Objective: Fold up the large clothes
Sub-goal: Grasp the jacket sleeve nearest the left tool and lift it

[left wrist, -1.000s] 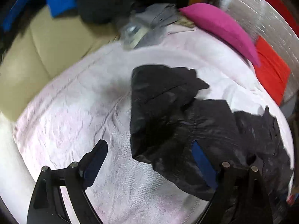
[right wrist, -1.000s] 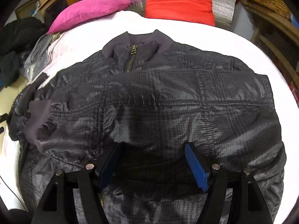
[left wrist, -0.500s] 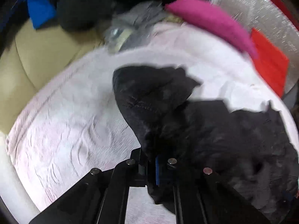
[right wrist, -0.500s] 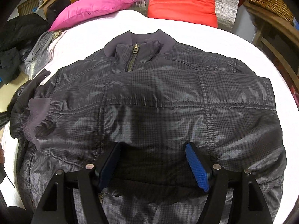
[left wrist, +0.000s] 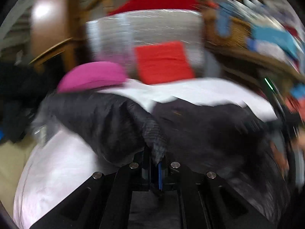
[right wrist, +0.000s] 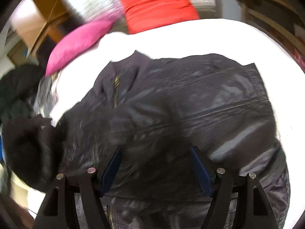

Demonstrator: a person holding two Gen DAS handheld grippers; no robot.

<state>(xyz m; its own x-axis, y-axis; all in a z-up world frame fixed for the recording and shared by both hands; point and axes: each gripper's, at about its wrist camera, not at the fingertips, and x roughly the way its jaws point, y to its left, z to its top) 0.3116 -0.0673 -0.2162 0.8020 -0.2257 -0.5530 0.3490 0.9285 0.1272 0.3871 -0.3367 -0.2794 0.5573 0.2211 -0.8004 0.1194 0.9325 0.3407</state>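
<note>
1. both views are smeared by motion blur, the left wrist view worst; shelves and clutter along its right edge are streaks of colour and cannot be told apart; a pinkish blur at the right rim may be a hand but that cannot be settled
2. the dark jacket lies on a white bed cover; its lower hem is cut off by the bottom of the right wrist view, and its sleeve on the left of that view is a dark bunched mass whose cuff cannot be made out
3. in the right wrist view the jacket's long axis runs from the bottom edge up toward the collar, which points up and slightly left toward the pink pillow; the brass zip runs down from the collar along that axis
4. the left claw is pinched tight on a fold of jacket fabric, which rises in a peak straight out of the closed tips; the fabric drapes away to both sides
5. the right claw stands wide, blue pads apart over the lower body of the jacket; whether the tips touch the cloth cannot be told, and nothing is pinched between them
6. only the right wrist view shows the collar and zip; only the left wrist view shows the pinched fold and a second red thing on top of the silvery panel behind the red cushion; the red cushion and pink pillow show in both
</note>
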